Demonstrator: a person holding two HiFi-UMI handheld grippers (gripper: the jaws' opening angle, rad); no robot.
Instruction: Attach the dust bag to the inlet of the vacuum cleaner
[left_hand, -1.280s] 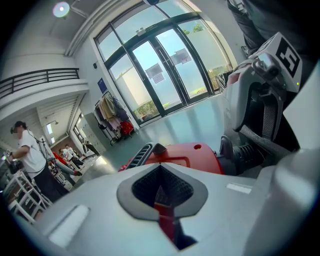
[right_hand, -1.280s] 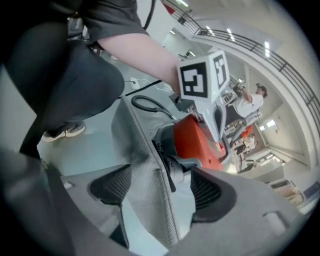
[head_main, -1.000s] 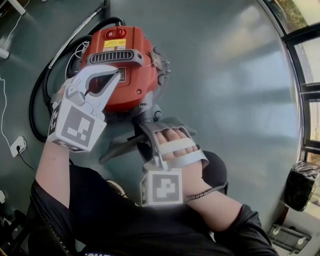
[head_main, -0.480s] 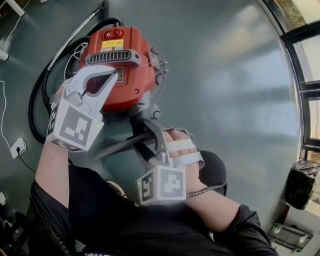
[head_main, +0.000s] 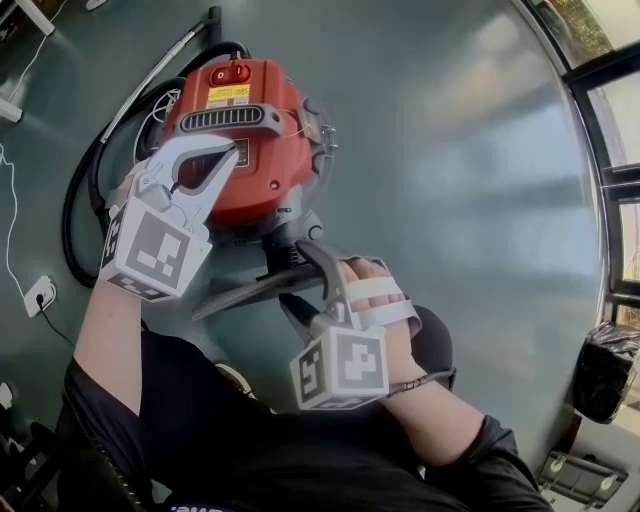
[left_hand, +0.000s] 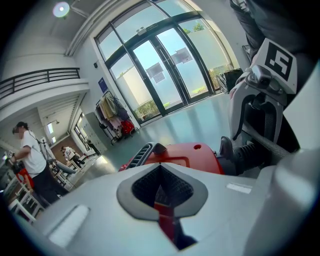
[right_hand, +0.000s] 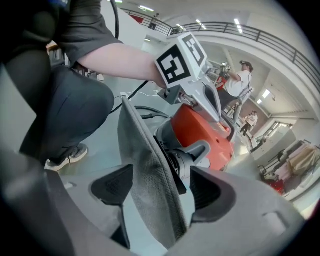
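Note:
A red vacuum cleaner stands on the floor. My left gripper rests on its top, jaws shut with nothing seen between them; in the left gripper view the red body shows just past the tips. The grey dust bag hangs at the vacuum's inlet. My right gripper straddles the bag. Its jaws are opening, and there is a gap between each pad and the cloth.
A black hose loops round the vacuum's left side, with a cable and wall plug beyond it. A black bin bag sits far right by the glass doors. My shoe is near the bag. People stand in the background.
The right gripper has rolled and its jaws have spread apart, so the bag now sits loose between them. The left gripper stays on the vacuum.

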